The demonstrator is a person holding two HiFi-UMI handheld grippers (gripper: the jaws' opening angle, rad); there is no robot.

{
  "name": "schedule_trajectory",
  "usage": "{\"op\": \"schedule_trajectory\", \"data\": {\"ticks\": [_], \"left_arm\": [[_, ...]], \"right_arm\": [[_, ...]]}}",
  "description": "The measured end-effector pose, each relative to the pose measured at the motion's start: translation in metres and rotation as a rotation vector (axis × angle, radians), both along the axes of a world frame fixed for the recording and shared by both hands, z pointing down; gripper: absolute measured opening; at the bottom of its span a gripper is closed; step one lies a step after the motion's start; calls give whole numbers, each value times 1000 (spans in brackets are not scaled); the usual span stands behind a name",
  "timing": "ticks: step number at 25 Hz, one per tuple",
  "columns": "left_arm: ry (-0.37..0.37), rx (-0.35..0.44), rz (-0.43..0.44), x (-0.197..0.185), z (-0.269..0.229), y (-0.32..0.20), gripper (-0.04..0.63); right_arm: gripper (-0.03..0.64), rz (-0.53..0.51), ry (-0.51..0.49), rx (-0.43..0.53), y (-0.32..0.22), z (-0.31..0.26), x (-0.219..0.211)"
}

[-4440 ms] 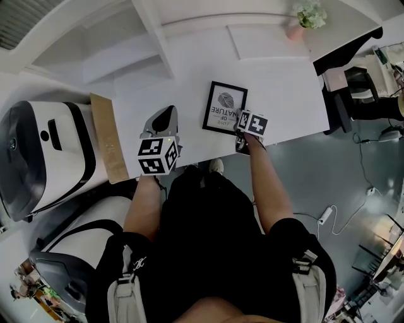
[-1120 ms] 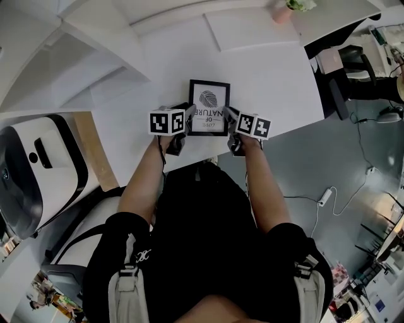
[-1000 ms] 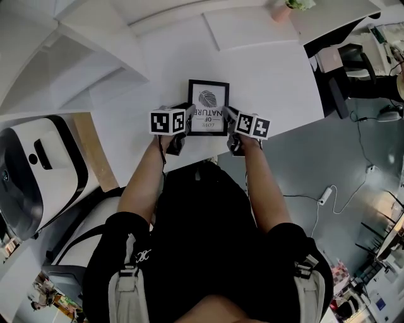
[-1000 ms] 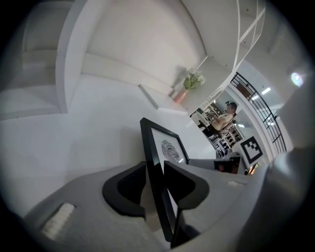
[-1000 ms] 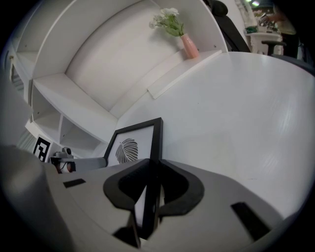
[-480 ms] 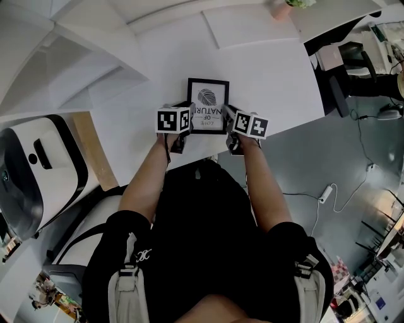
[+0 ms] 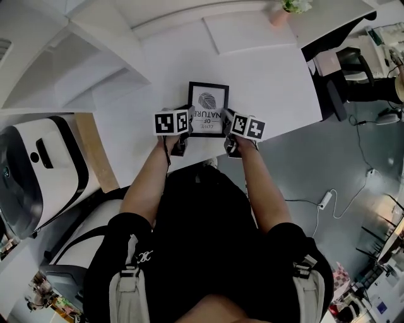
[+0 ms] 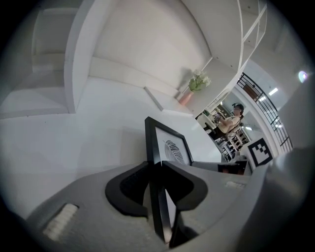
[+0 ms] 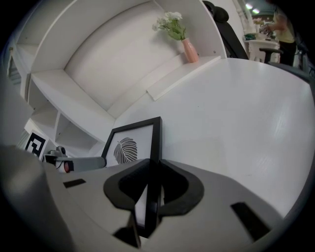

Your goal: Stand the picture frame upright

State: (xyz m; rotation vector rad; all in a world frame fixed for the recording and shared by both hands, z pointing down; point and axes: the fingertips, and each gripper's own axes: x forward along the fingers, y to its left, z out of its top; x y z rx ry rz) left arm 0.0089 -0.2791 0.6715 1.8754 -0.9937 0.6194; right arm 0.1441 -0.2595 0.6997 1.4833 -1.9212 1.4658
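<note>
Picture frame (image 7: 208, 108) points lengthwise away from the person (image 7: 202, 252).

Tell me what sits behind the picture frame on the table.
Behind the picture frame lies bare white table, then a low ledge carrying a pink vase of flowers, off to the right. The frame's own back face is hidden in every view.

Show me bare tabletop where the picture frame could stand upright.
The table is bare right of the picture frame out to its rounded edge, and beyond it up to the low ledge. Crowded: shelf unit on the left, vase on that ledge.
</note>
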Motion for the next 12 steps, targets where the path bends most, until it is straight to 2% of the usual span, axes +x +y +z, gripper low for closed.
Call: {"op": "schedule_trajectory", "data": {"ticks": [6,12], "left_arm": [[-4,72,-21,-12,-20,3,95],[26,173,-85,-39,-51,6,95]], "right_arm": [[69,-49,45,83,-6,-25,-11],[69,-126,81,233,-16,-61,-37]]}}
